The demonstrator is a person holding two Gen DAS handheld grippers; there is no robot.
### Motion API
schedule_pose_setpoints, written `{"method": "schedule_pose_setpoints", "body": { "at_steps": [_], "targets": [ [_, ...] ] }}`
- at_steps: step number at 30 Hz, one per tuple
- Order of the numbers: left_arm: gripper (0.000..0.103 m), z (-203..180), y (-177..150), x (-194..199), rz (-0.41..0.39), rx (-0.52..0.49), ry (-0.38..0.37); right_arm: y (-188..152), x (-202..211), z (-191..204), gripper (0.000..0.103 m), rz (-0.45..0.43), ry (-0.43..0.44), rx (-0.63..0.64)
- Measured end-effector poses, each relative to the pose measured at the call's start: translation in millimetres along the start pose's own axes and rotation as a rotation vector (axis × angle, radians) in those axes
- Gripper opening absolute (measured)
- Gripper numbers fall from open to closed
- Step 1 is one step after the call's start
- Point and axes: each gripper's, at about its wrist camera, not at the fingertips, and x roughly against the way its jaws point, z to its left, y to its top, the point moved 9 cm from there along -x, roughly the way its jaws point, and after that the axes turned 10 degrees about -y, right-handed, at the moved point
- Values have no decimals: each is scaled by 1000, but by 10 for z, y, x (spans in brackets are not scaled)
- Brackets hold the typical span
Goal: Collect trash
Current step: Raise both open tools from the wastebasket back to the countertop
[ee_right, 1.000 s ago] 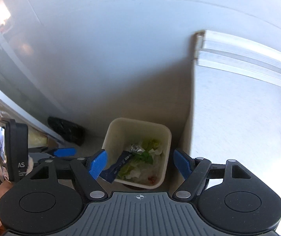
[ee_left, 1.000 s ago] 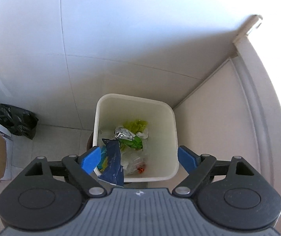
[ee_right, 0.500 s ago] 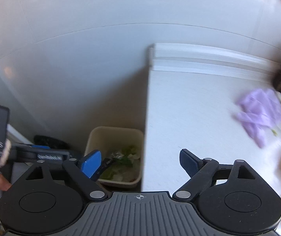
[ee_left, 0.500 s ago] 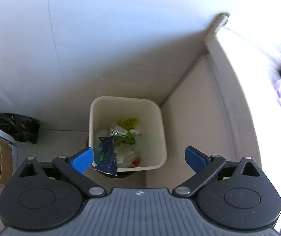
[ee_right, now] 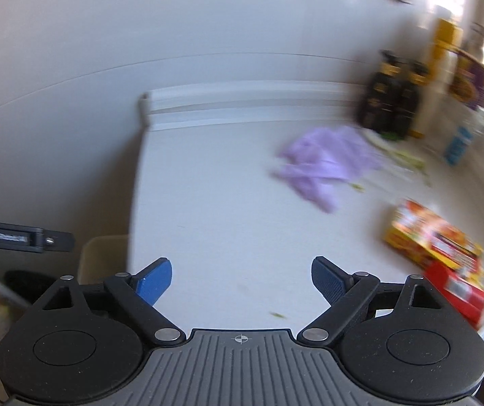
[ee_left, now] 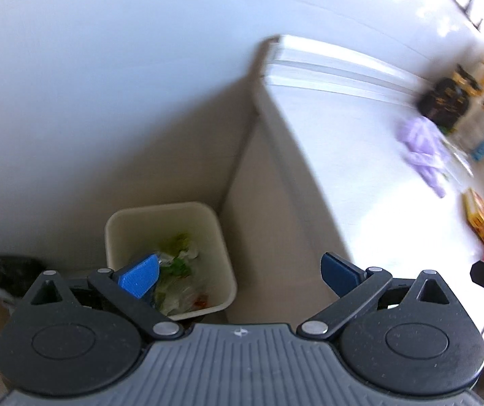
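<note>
Cream plastic bin (ee_left: 170,257) stands on the floor in the corner, between the pale wall on its far side and the side panel of the white counter (ee_left: 360,176) on its right. Bin contents, left wrist view: green leafy scraps, crumpled clear film, a small red-orange bit near the bottom, and a dark blue wrapper edge partly hidden behind the left blue pad. Individual pieces are blurred; no finer identification possible. A black bag (ee_left: 5,269) lies on the floor left of the bin.

Left gripper (ee_left: 240,272): fingers wide apart, nothing between them. It hangs above the gap where bin meets counter panel; left pad overlaps the bin opening, right pad overlaps the counter edge.

Right gripper (ee_right: 242,279): fingers wide apart, nothing held, above the near left part of the countertop. The bin's rim shows at the left, below the counter edge.

On the counter, right wrist view:
- crumpled lilac cloth or bag (ee_right: 323,162), mid-counter, well apart from both pads;
- yellow-orange carton (ee_right: 431,237) at the right, with a red box (ee_right: 458,294) just beside it on the near side;
- dark bottles (ee_right: 390,98) against the far wall, taller yellow and purple packages to their right, heavily blurred;
- small green scraps scattered near the bottles, one fleck near the right pad.
</note>
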Motion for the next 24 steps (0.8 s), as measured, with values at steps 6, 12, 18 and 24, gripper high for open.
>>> {"method": "schedule_pose_setpoints", "body": {
  "at_steps": [6, 12, 18, 24],
  "targets": [
    [102, -347, 51, -62, 7, -107, -45, -223, 52, -561, 94, -2, -113, -86],
    [102, -692, 113, -184, 23, -198, -87, -352, 75, -1075, 95, -11, -192, -117],
    [102, -1097, 238, -367, 41, -294, -119, -333, -37, -1439, 95, -11, -227, -76],
    [102, -1490, 406, -681, 22, -413, -173, -128, -271, -1583, 95, -37, -206, 68]
  ]
}}
